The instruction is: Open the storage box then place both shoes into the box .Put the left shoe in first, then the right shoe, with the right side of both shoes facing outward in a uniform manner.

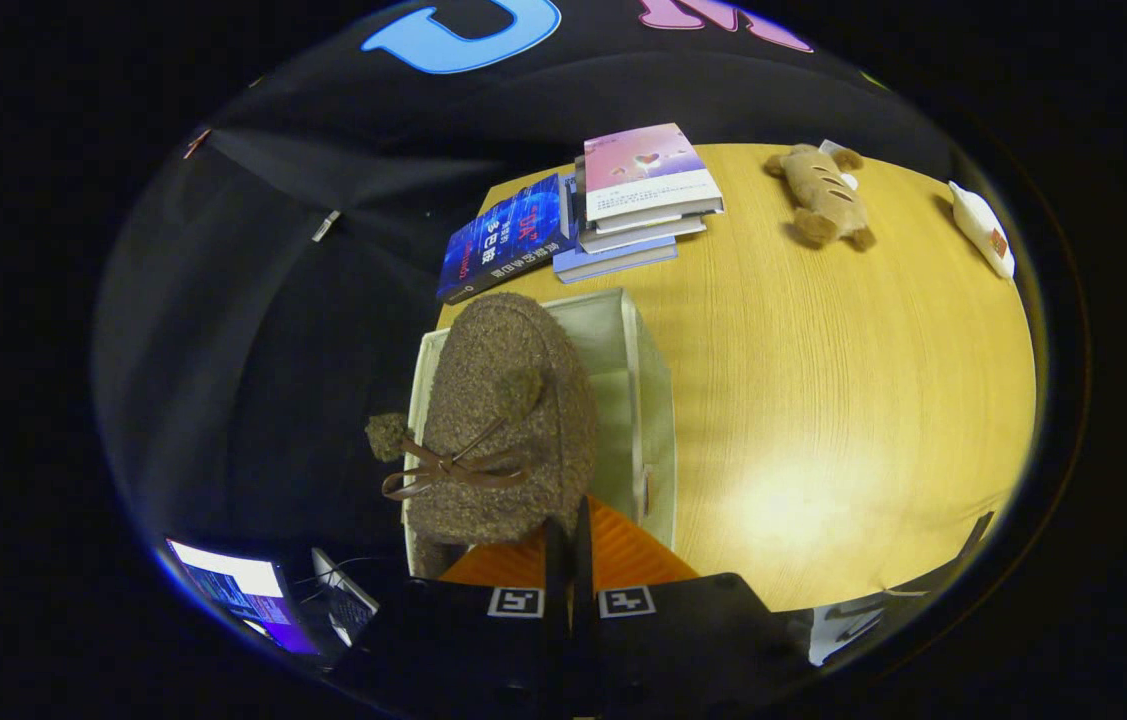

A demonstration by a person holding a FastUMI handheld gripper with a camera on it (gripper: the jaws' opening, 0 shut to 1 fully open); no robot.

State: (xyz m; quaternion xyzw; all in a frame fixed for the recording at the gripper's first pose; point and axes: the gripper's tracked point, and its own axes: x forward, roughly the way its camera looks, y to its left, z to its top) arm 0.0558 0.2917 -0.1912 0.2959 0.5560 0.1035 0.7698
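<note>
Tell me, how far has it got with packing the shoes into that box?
The storage box on the wooden table already stands open. In hand: the gripper is shut on a fuzzy brown shoe, held over the box's opening. Whether another shoe already lies underneath is hidden, so I can't tell which shoe this is. Left: lowering it in and letting go.

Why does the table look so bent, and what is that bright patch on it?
Gripper view: fisheye lens bows the table and books; the pale patch is lamp glare on wood; the claw, shut on the fuzzy shoe over the box, sits in shadow.
</note>
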